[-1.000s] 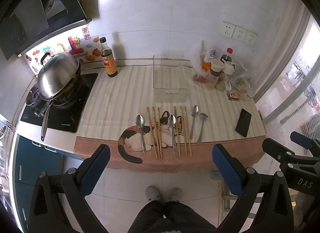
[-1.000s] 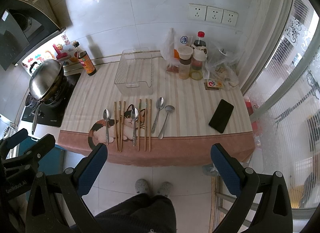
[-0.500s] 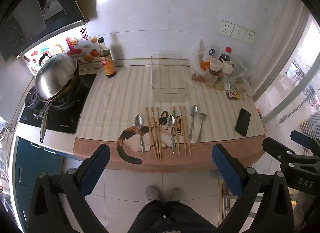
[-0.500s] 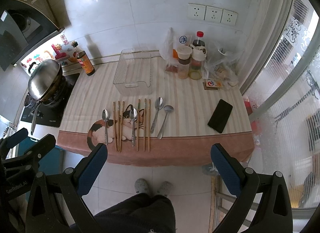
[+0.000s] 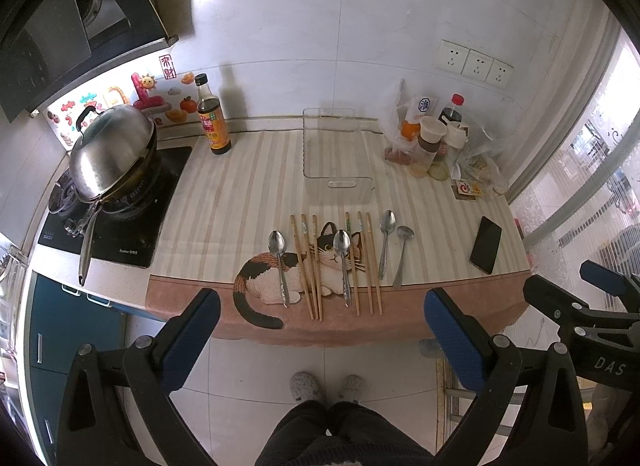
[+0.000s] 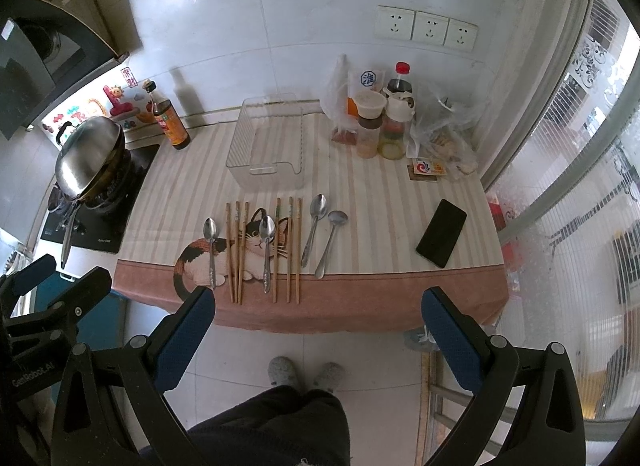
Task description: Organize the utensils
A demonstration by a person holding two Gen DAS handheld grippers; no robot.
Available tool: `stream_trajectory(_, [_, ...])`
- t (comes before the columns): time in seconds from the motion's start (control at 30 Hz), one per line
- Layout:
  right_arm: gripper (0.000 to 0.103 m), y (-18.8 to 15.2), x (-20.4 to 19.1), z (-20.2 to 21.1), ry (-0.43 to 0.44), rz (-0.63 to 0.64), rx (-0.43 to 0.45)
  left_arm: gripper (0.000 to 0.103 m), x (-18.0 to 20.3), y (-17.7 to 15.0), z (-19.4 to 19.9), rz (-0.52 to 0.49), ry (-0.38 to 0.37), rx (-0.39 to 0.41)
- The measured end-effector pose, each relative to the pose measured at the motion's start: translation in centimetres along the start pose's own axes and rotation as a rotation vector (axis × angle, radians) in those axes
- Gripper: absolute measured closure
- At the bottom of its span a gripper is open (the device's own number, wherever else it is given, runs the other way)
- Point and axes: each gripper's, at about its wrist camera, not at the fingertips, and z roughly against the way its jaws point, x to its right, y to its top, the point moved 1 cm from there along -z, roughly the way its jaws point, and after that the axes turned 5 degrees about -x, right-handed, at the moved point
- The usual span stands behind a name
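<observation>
Both grippers hang above the floor in front of the table [image 5: 192, 225], well short of its near edge. The left gripper [image 5: 320, 330] has its blue-padded fingers [image 5: 192, 330] spread wide and released, nothing between them. The right gripper [image 6: 316, 322] is the same: fingers [image 6: 188, 326] parted, gripping nothing.

The utensils lie in a row on the striped cloth [image 5: 248, 185], handles toward the near edge, over a printed cat [image 5: 288, 270]. From 9 o'clock to 3 o'clock in the left view: a spoon [image 5: 279, 262], three chopsticks [image 5: 308, 266] close together, a second spoon [image 5: 343, 262] on the cat's face, three more chopsticks [image 5: 364, 262], then two spoons [image 5: 386, 246] side by side, the outer one [image 5: 401, 254] slightly angled. None touches a gripper.

At 12 o'clock from the row, just beyond it, stands a clear bin [image 5: 336, 145], open-topped; I cannot tell any contents. A sauce bottle [image 5: 212, 117] stands at 11 o'clock by the wall, next to a lidded wok [image 5: 112, 149] on the stove [image 5: 120, 225]. At 1 o'clock sit jars [image 5: 432, 141] and plastic bags [image 5: 480, 145]. A phone [image 5: 485, 244] lies at 3 o'clock, apart from the spoons.
</observation>
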Motion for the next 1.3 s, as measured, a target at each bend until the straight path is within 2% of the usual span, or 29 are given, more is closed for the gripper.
stream_trajectory(0.67, [0.0,0.3,-0.3,-0.6,0.0,0.0,0.002,0.0,0.0,-0.2,-0.5,0.005,0.007,0.001])
stream_trajectory(0.77, [0.0,0.6,-0.5,-1.0,-0.013,-0.008,0.019,0.0,0.1,0.0,-1.1,0.016,0.051,0.032])
stream_trajectory(0.87, [0.0,1.1,-0.5,-2.1,-0.028,-0.023,0.044,0.0,-0.2,0.4,-2.2,0.037,0.169,0.104])
stream_trajectory(0.97, [0.0,1.8,-0.3,-3.4,-0.059,-0.024,0.063,0.0,-0.5,0.8,-4.4,0.058,0.249,0.11])
stream_trajectory(1.03, [0.0,2.3,-0.2,-5.1,-0.058,-0.021,0.062,0.0,-1.4,1.3,-6.3,0.069,0.293,0.087])
stream_trajectory(1.2, [0.0,3.2,-0.8,-10.2,-0.077,-0.012,0.012,0.0,-2.2,1.7,-11.1,0.095,0.325,0.017])
stream_trajectory(1.3, [0.004,3.7,-1.2,-14.4,-0.063,-0.013,-0.066,0.0,-2.3,2.1,-13.7,0.081,0.331,-0.03])
